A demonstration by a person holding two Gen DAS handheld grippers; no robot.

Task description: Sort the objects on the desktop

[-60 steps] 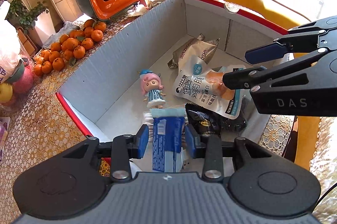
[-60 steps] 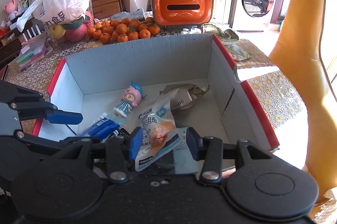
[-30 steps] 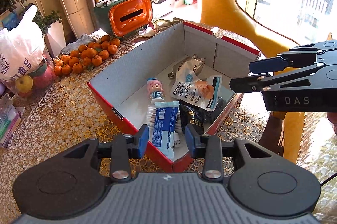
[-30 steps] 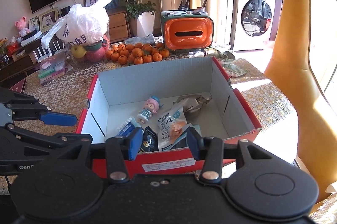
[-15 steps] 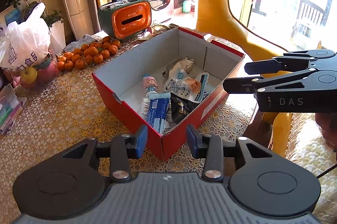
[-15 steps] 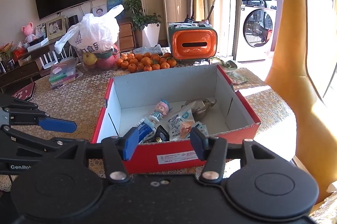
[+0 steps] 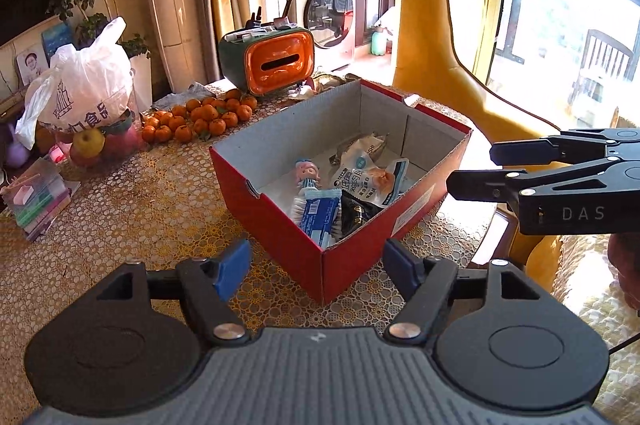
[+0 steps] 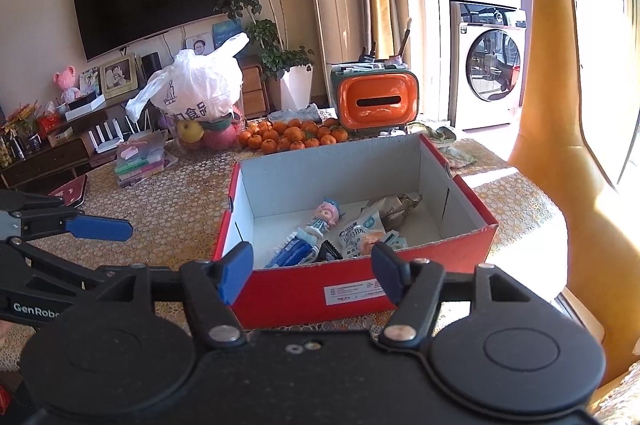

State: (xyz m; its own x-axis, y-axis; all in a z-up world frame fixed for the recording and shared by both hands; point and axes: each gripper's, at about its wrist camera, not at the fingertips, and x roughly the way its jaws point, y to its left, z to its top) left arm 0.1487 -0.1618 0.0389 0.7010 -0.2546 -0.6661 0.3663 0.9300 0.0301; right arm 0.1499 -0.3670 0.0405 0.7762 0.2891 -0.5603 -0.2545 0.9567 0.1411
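Inside the red box (image 7: pixel 280 221): doll (image 7: pixel 307 176), snack packets (image 7: pixel 370 175) and blue wrapper (image 7: pixel 316 217) already sorted; left gripper (image 7: pixel 316 269) and right gripper (image 8: pixel 312 271) just outside it, jaws opening, empty

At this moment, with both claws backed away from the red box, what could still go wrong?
The red box sits near the table's sunlit edge, so a nudge might tip it off. The snack pouch lies loosely atop other items and may slide. The left claw and right claw, both opening and empty, could clip the box.
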